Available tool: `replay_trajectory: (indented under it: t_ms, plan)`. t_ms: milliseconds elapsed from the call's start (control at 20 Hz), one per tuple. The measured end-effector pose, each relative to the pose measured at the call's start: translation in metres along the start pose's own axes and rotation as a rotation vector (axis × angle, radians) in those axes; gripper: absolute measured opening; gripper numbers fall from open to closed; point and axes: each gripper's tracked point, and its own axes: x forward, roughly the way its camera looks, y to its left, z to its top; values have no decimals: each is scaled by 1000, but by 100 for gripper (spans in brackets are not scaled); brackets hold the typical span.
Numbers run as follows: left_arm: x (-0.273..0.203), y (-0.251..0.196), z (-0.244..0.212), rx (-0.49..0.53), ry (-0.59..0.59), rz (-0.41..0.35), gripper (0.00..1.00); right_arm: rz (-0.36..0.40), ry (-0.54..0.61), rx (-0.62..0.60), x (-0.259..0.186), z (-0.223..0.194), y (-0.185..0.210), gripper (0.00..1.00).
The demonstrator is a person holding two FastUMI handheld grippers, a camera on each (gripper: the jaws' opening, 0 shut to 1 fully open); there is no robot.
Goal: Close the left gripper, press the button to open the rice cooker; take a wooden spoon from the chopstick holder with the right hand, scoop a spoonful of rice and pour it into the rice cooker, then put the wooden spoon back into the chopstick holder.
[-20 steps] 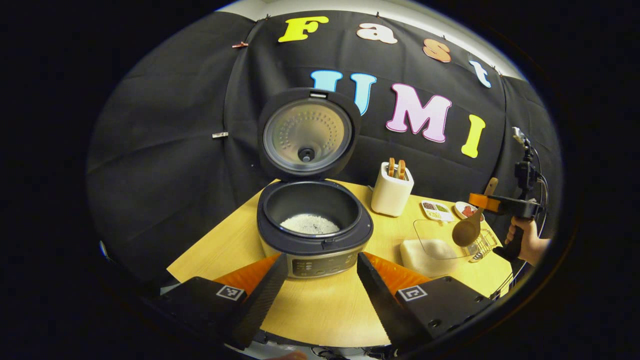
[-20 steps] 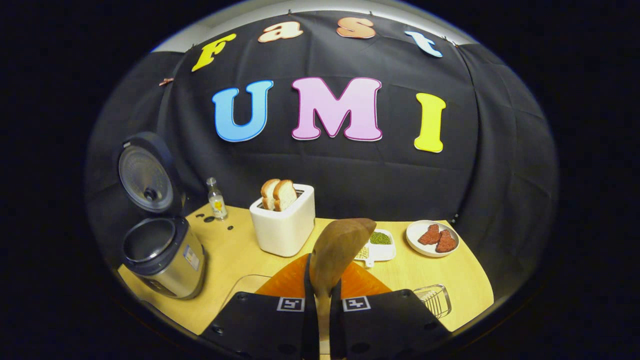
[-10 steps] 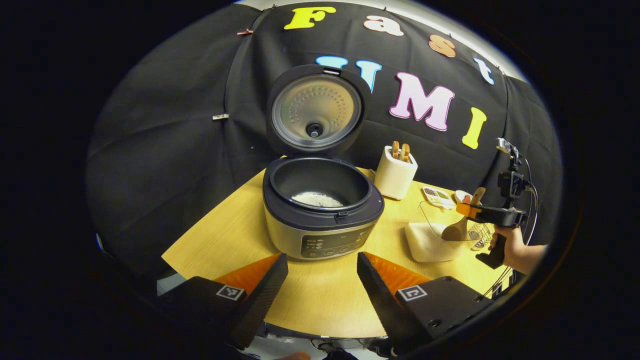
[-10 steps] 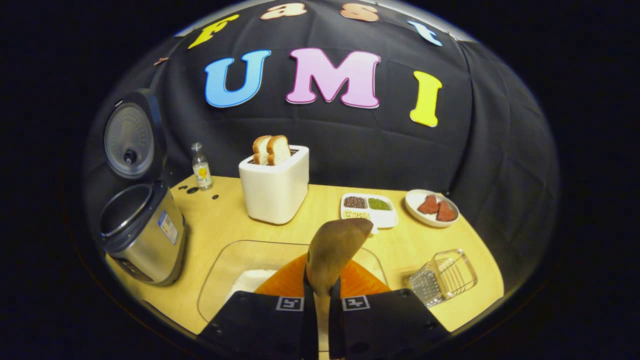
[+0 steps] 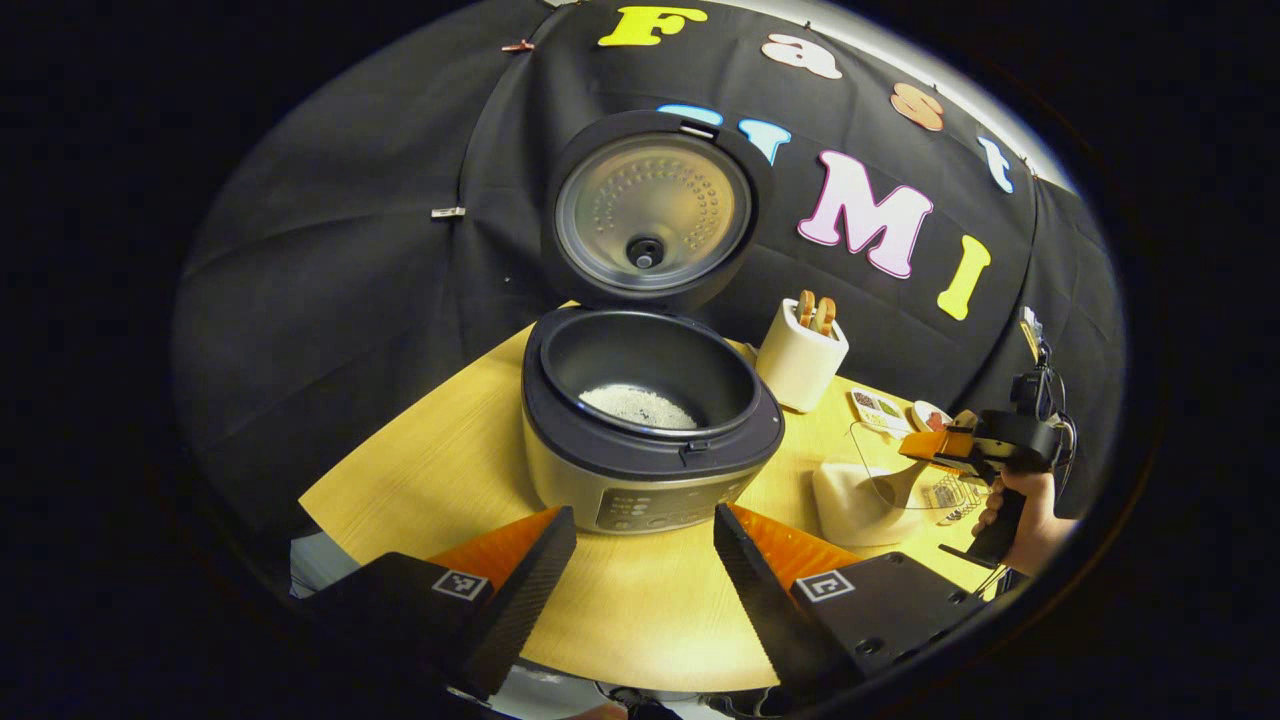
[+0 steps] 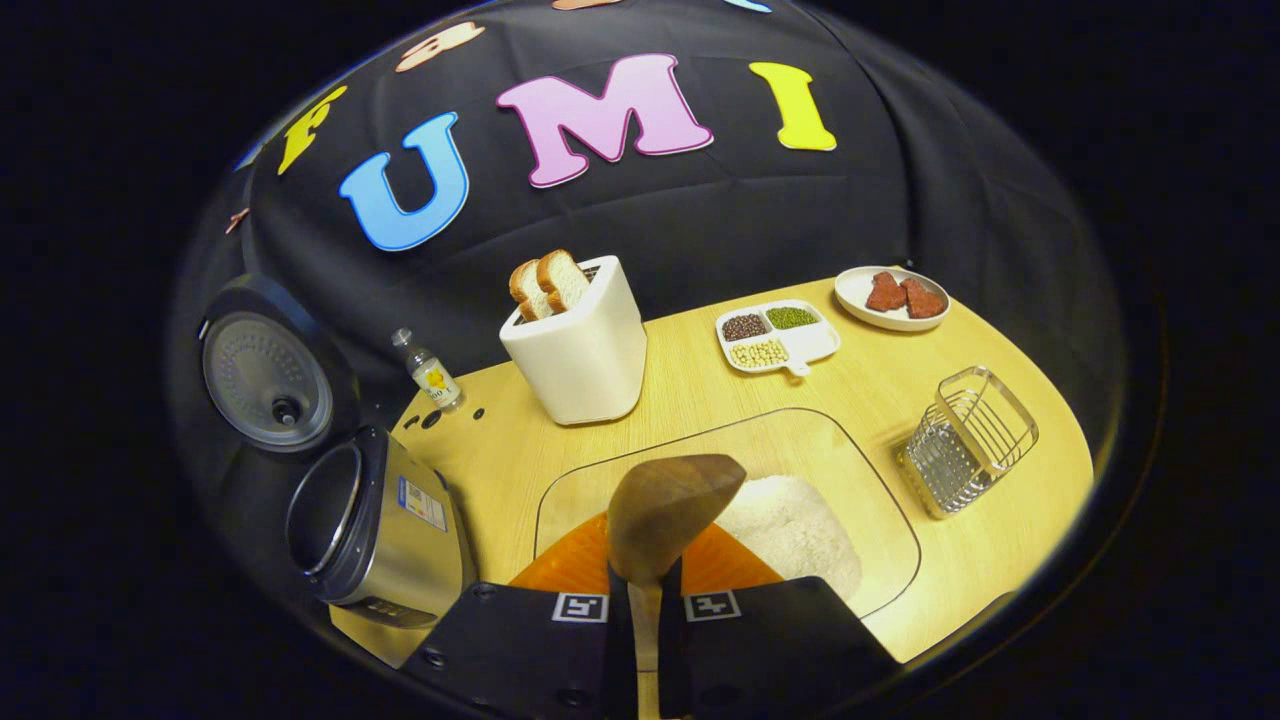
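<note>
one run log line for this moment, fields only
cooker: rice cooker lid open | left gripper: open, empty | right gripper: shut on wooden spoon above rice tray

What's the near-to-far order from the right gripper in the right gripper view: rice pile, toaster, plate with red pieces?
From the right gripper, shut on the wooden spoon:
1. Rice pile, just ahead and right of the spoon bowl, in the clear tray.
2. Toaster, ahead and slightly left, mid-table.
3. Plate with red pieces, far right corner by the cloth wall.
</note>
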Motion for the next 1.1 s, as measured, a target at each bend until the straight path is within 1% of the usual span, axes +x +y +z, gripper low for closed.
replay_trajectory:
  t_ms: [150,300,400,550,700,950,1100]
  plan:
    - [-1,0,10,27,-22,-10,96,19,17,146,-4,6,0,13]
    - [-2,-1,14,28,-26,-18,96,28,21,272,-9,16,-7,13]
    - [-3,-1,17,31,-31,-19,96,17,6,346,-13,27,-21,13]
    - [-7,1,23,45,-48,-19,96,-23,-20,432,-20,40,-48,13]
    - [-7,3,24,49,-45,-21,96,-35,-35,534,-27,52,-60,13]
    - [-6,2,28,46,-55,-36,96,-3,-66,660,-41,81,-61,13]
    - [-6,2,35,36,-73,-45,96,39,-69,744,-46,97,-51,13]
